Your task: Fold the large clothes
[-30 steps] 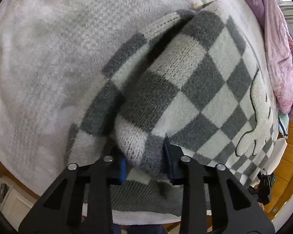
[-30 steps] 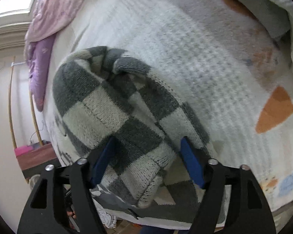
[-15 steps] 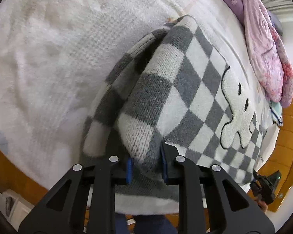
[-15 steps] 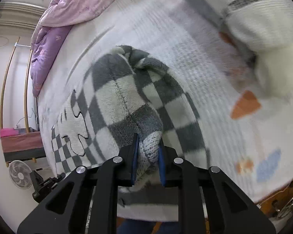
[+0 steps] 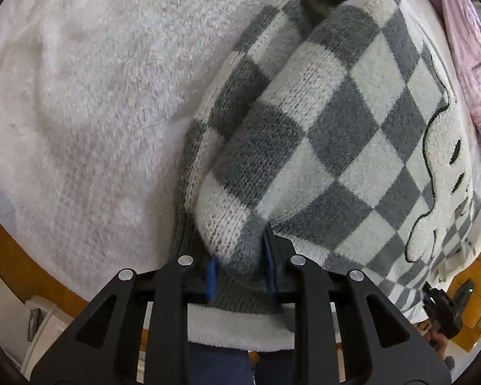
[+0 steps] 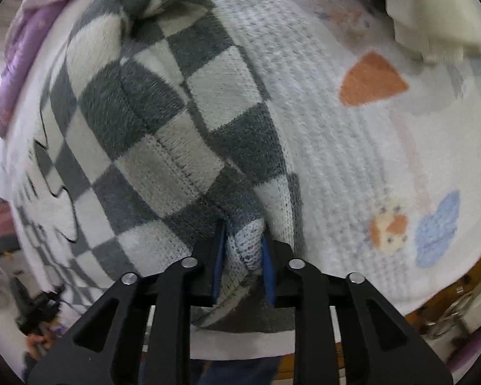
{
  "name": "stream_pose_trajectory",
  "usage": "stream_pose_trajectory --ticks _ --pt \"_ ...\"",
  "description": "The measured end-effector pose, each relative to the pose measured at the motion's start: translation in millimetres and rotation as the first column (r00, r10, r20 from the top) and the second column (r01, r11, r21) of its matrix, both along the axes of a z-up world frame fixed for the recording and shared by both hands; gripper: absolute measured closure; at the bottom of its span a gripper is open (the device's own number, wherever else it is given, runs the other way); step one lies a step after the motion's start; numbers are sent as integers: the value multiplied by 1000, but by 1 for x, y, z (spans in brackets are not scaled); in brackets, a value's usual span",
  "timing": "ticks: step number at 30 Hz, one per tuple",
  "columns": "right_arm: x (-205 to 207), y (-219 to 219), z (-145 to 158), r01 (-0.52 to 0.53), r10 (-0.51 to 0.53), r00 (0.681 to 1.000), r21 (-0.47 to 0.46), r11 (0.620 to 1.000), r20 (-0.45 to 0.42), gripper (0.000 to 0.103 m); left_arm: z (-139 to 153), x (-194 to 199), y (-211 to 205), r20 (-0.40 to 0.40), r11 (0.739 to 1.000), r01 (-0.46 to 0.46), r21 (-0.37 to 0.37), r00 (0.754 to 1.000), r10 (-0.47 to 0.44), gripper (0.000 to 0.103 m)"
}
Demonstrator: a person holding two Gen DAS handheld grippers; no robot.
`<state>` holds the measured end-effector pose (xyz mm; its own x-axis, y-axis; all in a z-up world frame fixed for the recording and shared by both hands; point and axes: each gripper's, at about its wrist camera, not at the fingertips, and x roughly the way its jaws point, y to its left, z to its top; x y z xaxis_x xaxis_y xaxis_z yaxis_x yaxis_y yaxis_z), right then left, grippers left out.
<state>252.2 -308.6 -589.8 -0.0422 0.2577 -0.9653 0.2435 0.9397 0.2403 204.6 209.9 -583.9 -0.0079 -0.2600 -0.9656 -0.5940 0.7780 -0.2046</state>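
Note:
A grey and white checkered knit sweater (image 5: 320, 122) with a white cartoon figure (image 5: 445, 173) lies on a white fleece blanket (image 5: 89, 89) over the bed. My left gripper (image 5: 240, 266) is shut on a bunched fold of the sweater near the bed's front edge. The sweater also shows in the right wrist view (image 6: 163, 134). My right gripper (image 6: 242, 263) is shut on another fold of it, with knit fabric pinched between the blue pads (image 6: 267, 268). The sweater lies doubled over between both grips.
A pink and purple quilt (image 5: 465, 51) is heaped at the far side of the bed, also in the right wrist view (image 6: 19, 64). A cream garment (image 6: 433, 16) lies at the far right. The blanket (image 6: 384, 147) has orange and blue prints. The bed's wooden edge (image 5: 22, 256) is below.
Both grippers have moved closer over the sweater, which fills more of each view. The right gripper, open around the fold one second ago, closed on it and stays shut.

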Motion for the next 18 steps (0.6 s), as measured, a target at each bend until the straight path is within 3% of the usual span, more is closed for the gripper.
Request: stream_pose_trajectory --ticks 2,4,6,9,10,11,13,14,16,18 --pt "6 2 15 -14 13 1000 -65 998 -6 65 7 8 -3 13 1000 9 -18 1000 -9 73" --pt "12 -2 35 -3 6 999 -93 996 38 54 22 15 -7 43 999 29 -28 999 -28 60" --pt "24 -1 60 -26 38 995 -137 990 90 52 38 17 -5 72 998 45 -32 996 -43 47" --pt "48 14 86 -80 99 978 -108 991 185 52 56 22 3 104 999 36 1 994 -36 46" --pt "58 20 91 -101 120 971 -102 990 206 54 64 27 6 138 999 24 23 990 -27 46" --pt "64 18 95 -111 135 965 -116 987 226 64 70 22 11 156 999 16 35 988 -21 46" --pt "88 41 104 -138 176 942 -150 979 286 68 82 33 16 200 999 0 54 980 -10 46" --pt "99 55 104 -167 201 929 -132 977 310 78 86 43 15 222 998 2 55 975 -14 46" --pt "113 73 96 -223 247 923 -113 968 294 96 89 65 11 241 997 31 70 969 -47 46" --pt "122 92 83 -294 317 912 -125 948 260 102 82 84 2 234 995 54 87 969 -73 46"
